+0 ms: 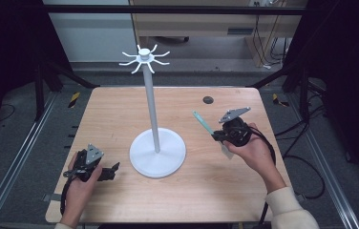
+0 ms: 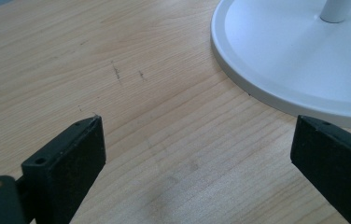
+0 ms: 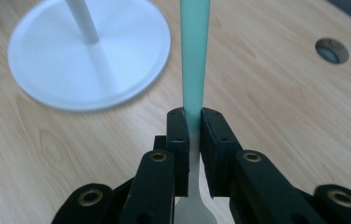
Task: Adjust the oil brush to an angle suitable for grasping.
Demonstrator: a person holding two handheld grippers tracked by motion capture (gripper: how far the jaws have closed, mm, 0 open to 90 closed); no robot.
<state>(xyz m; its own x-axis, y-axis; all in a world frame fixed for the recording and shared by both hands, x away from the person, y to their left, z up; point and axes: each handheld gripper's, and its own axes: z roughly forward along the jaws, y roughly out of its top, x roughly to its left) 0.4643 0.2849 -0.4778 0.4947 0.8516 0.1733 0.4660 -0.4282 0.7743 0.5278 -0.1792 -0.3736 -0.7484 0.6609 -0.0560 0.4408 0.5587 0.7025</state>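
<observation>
Now your right gripper (image 1: 221, 135) is clamped on the teal-handled utensil (image 1: 202, 122), jaws pinched on its shaft, held above the table (image 1: 115, 112), handle pointing up and left toward the white hook stand (image 1: 151, 102). That stand sits to your left of it, hooks high overhead. Your left gripper (image 1: 112, 171) rests spread apart beside the stand's base, holding nothing

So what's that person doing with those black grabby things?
A person sits at a wooden table with tongs in each hand. The right tongs are shut on a thin green and white utensil, held up off the table. The left tongs are open with nothing in them, low beside the round base of a white hook stand that stands in the middle.
</observation>
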